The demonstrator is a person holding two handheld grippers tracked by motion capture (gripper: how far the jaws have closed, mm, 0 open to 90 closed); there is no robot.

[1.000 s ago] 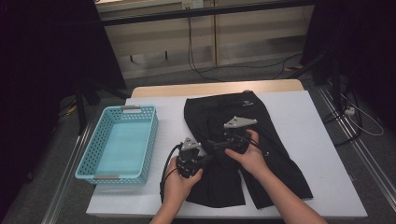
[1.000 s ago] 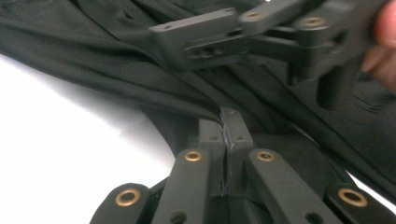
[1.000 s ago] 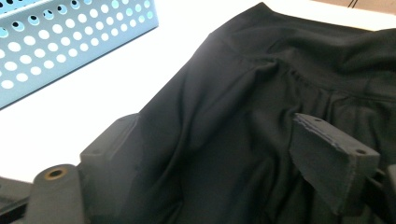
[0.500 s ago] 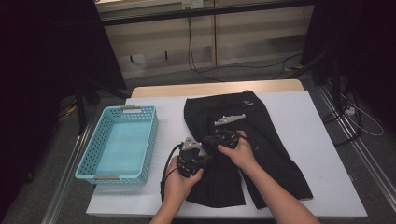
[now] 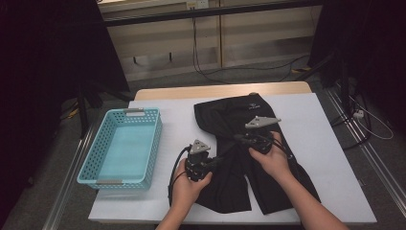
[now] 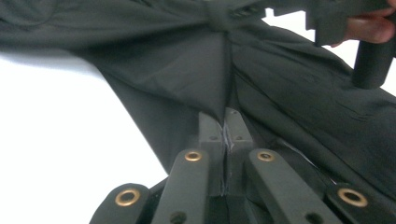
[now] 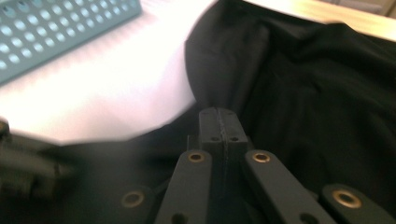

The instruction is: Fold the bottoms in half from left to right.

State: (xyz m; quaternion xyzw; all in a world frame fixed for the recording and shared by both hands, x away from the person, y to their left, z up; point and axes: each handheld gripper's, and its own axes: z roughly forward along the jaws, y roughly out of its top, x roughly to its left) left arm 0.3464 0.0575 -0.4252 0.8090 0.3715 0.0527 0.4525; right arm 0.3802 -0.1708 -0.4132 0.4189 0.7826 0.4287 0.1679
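Note:
Black shorts (image 5: 230, 115) lie spread on the white table (image 5: 330, 158), legs toward me. My left gripper (image 5: 221, 158) points right at the inner edge of the left leg. Its jaws are shut on a pinch of the black cloth (image 6: 215, 70), which rises taut from my left gripper's tips (image 6: 225, 116). My right gripper (image 5: 238, 138) sits just beyond it, pointing left, with a grey plate (image 5: 262, 121) on top. In the right gripper view its jaws (image 7: 218, 114) are pressed together with a peak of the shorts' cloth (image 7: 224, 70) caught at the tips.
A light blue plastic basket (image 5: 119, 148) stands on the table's left side, its corner also in the right gripper view (image 7: 56, 28). Bare white tabletop lies right of the shorts. Beyond the table's wooden far edge (image 5: 215, 91) are cables and dark stands on the floor.
The right hand first slid left toward the left gripper, then drew back to the right and slightly up with cloth in its jaws. The left hand stayed put.

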